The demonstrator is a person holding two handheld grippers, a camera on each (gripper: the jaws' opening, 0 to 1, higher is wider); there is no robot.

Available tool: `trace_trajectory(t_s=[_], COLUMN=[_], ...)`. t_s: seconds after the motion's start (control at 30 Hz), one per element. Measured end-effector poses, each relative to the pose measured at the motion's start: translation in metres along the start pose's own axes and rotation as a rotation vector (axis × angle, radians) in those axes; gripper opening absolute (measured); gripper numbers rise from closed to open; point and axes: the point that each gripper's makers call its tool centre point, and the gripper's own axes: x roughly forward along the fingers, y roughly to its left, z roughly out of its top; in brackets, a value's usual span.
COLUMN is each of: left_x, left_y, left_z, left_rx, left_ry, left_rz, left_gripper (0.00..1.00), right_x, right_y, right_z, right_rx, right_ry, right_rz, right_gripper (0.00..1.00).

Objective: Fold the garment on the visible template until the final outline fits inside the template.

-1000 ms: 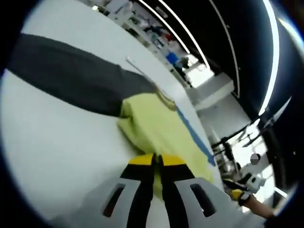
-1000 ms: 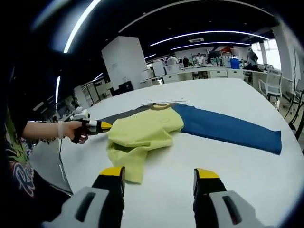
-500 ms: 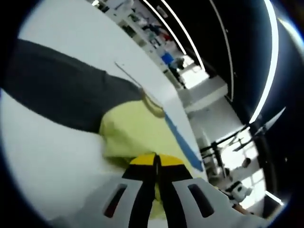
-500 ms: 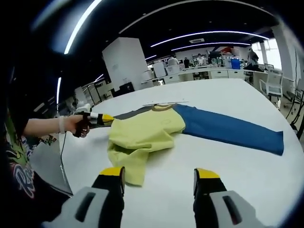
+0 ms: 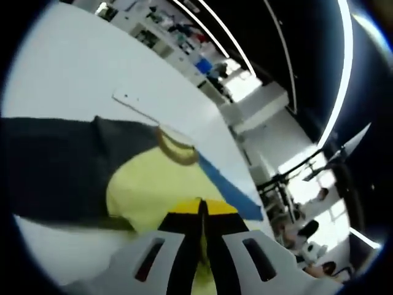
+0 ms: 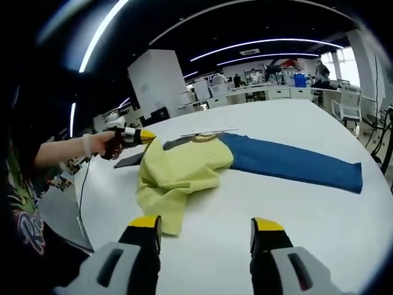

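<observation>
You work on a wide white table (image 6: pixel 288 203), and the garment (image 6: pixel 184 169) lies across its middle. It has a yellow body, a blue sleeve (image 6: pixel 295 165) stretched flat to one side and a dark grey sleeve (image 5: pixel 55 166) on the other side. The yellow part is bunched and partly doubled over itself, so I judge that you are in the middle of a fold, not near the end.

Your left gripper (image 5: pixel 201 209) has its jaws pressed together on the yellow cloth. In the right gripper view you see the same left gripper lifting the yellow edge above the grey sleeve. Your right gripper (image 6: pixel 206 228) hangs over the bare table near the low corner of the yellow cloth, with its jaws wide apart and nothing between them.

The next move, as I judge it, is to carry the lifted edge across the body and lay it flat, then to bring the long blue sleeve inward. The right gripper may need to pin or smooth the loose lower corner.

The template is hard to make out: I see a thin pale strip (image 5: pixel 132 106) just beyond the collar (image 5: pixel 175 146), and I cannot tell if it belongs to it. The grey sleeve is mostly hidden behind the raised cloth in the right gripper view.
</observation>
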Motion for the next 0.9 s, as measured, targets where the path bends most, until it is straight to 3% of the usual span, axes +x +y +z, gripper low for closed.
trace_trajectory(t_s=[0.27,0.5,0.8,0.9], left_x=[0.018,0.038,0.041,0.038], left_y=[0.017,0.037,0.042,0.039], left_z=[0.009,0.006,0.002,0.004], left_rx=[0.027,0.049,0.074,0.122], left_ry=[-0.008,-0.002,0.014,0.007], left_rz=[0.046,0.106,0.109,0.099], left_gripper=[0.00,0.00,0.00,0.00], right_x=[-0.001,-0.002,-0.003,0.000], right_y=[-0.001,0.004,0.004,0.006], right_z=[-0.004,-0.009,-0.009,-0.008], right_rx=[0.021,0.040,0.051,0.050], right_ry=[0.000,0.009,0.012,0.013], right_rz=[-0.009,-0.017,-0.027,-0.021], right_gripper=[0.57,0.58,0.58,0.58])
